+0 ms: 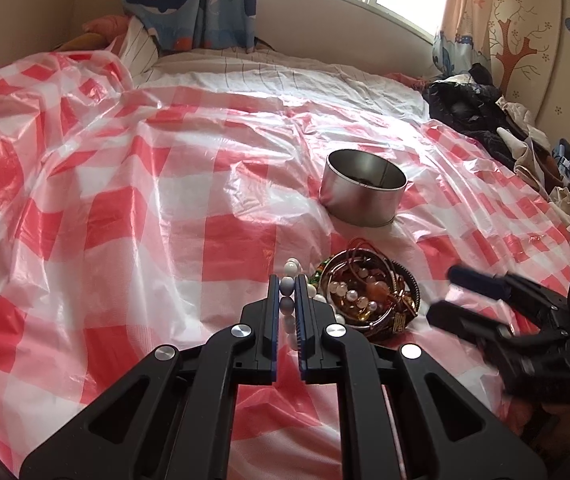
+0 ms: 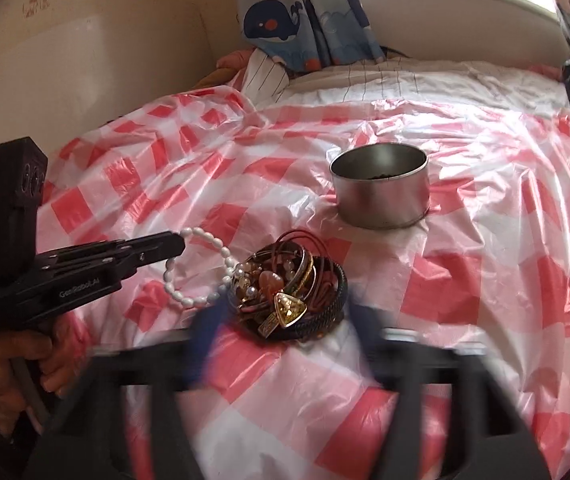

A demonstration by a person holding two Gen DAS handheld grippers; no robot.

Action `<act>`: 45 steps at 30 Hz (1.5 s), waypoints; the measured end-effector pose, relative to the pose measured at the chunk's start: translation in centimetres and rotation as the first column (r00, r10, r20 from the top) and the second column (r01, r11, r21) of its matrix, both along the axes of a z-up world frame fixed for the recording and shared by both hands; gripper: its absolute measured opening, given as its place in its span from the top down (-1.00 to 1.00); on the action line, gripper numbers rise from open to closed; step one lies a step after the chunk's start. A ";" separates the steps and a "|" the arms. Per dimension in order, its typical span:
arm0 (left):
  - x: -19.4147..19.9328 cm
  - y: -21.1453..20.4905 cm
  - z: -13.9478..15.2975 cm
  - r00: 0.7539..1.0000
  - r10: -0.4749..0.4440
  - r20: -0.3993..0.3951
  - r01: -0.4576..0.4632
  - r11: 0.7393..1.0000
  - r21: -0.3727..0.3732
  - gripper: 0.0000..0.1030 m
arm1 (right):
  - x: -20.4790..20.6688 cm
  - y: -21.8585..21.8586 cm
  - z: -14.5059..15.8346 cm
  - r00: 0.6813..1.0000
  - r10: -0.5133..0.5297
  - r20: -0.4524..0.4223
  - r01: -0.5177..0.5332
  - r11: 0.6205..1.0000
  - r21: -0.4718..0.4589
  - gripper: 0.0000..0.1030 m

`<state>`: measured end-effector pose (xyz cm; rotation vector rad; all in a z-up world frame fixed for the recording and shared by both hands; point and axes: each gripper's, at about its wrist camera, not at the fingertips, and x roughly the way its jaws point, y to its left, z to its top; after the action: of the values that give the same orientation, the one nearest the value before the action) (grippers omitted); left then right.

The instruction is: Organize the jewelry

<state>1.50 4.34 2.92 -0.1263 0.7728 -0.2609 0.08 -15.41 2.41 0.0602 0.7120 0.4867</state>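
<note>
A pile of bracelets and beads [image 1: 369,296] [image 2: 289,292] lies on the red-and-white checked sheet. My left gripper [image 1: 287,284] is shut on a white bead bracelet [image 1: 287,289]; in the right wrist view the bracelet [image 2: 201,268] hangs from the gripper's fingertips [image 2: 177,242] just left of the pile. A round metal tin [image 1: 365,192] [image 2: 381,192] stands behind the pile with something dark inside. My right gripper [image 2: 281,320] is blurred, open, its fingers on either side of the pile's near edge; it also shows in the left wrist view [image 1: 445,292].
The plastic sheet [image 1: 165,200] covers a bed. Dark clothes [image 1: 485,112] are heaped at the right edge. Striped bedding [image 2: 365,76] and whale-print curtains [image 2: 297,20] are at the back under a window.
</note>
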 end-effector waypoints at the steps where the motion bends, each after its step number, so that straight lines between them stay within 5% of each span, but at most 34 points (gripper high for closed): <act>1: 0.0 0.1 -0.1 1.000 0.003 -0.004 -0.003 1.000 0.001 0.87 | 0.1 0.6 -0.1 1.000 0.020 0.002 -0.020 1.000 -0.024 -0.37; 6: 0.3 0.1 -0.6 1.000 0.003 -0.019 -0.003 1.000 0.013 0.87 | 1.4 3.2 -2.1 0.996 0.084 -0.043 -0.090 0.982 -0.166 0.31; 11: 0.6 -0.2 -0.7 0.999 -0.011 -0.033 0.011 1.000 0.013 0.88 | 1.2 1.6 -1.5 0.996 0.082 -0.044 -0.086 0.993 -0.079 0.86; 26: -0.6 -3.4 5.1 0.987 -0.136 0.082 0.143 0.986 -0.090 0.88 | 0.1 -4.9 3.0 1.000 -0.024 -0.004 0.024 0.966 0.256 0.93; 40: 8.0 -7.5 7.1 0.978 -0.190 0.091 0.202 0.968 -0.149 0.88 | 6.4 -6.8 6.0 0.994 -0.091 0.053 0.072 0.953 0.295 0.97; 45: 10.8 -8.7 6.9 0.975 -0.203 0.091 0.216 0.963 -0.160 0.88 | 7.9 -6.8 5.2 0.997 -0.072 -0.010 0.073 0.981 0.179 0.96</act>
<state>12.25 -4.33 9.79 -0.1945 0.6897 -0.5308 7.96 -22.23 7.61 0.2547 0.6653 0.4798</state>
